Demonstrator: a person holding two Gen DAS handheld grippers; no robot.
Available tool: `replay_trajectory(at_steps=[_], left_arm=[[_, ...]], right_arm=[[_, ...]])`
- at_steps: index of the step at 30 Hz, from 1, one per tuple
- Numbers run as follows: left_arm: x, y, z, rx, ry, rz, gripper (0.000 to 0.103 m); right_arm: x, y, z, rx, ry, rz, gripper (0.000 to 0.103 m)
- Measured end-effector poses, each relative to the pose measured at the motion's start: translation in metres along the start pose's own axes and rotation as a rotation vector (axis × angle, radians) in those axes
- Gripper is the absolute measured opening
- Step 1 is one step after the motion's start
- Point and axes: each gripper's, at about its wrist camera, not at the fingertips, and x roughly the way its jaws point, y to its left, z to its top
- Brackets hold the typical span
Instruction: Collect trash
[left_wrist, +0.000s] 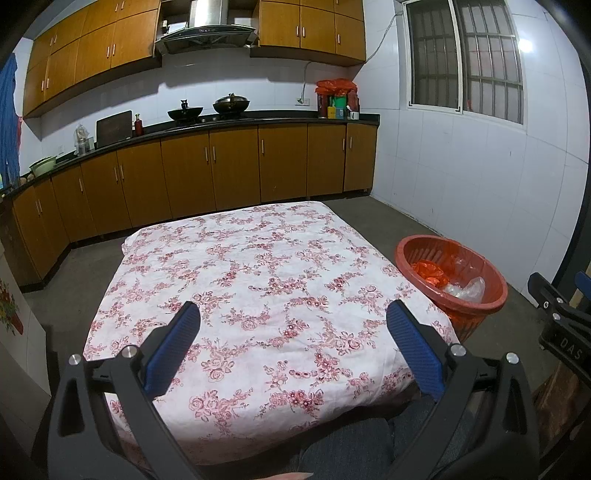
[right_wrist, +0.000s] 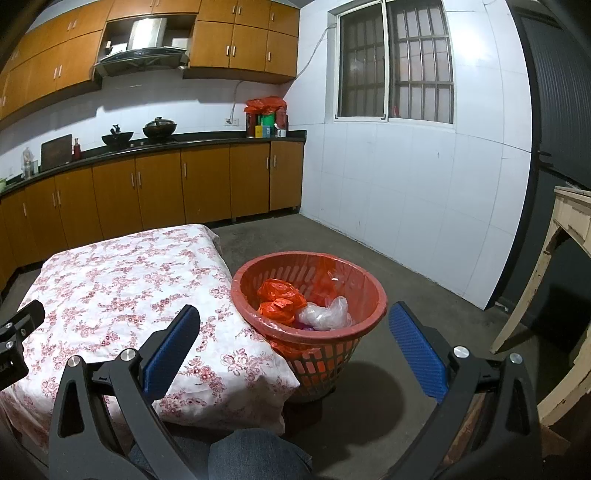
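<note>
Both claws are hanging spread and empty: left gripper (left_wrist: 293, 321) over the bare floral tablecloth (left_wrist: 258, 266), right gripper (right_wrist: 293, 325) facing the red basket (right_wrist: 354, 325) at twelve o'clock, where orange bags (right_wrist: 282, 299) and clear plastic (right_wrist: 325, 314) are lying, suggesting collection is finished.

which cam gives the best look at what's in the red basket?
Right wrist. The red basket sits near centre, showing orange bags and a clear plastic bag inside. Left wrist catches it only at the right edge, beyond the table, contents smaller and distorted.
</note>
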Motion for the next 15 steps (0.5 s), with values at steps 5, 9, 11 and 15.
replay_trajectory(at_steps=[5,9,11,15], left_arm=[[-0.0001,0.0003,-0.0003,-0.001,0.001,-0.001,0.099],[0.0001,-0.0001,0.0000,0.001,0.001,-0.001,0.099],[-0.0004,0.0005,-0.0003,0.001,0.001,-0.001,0.099],[-0.0007,0.0012,-0.0020,0.002,0.003,-0.002,0.099]], right_arm=[[0.0001,-0.0004,-0.0003,0.001,0.000,0.000,0.101],[0.0002,-0.0008,-0.0002,0.001,0.001,0.000,0.101],[0.0001,-0.0008,-0.0003,0.001,0.002,0.000,0.101],[-0.0005,-0.0012,-0.0020,0.004,0.003,-0.004,0.101]])
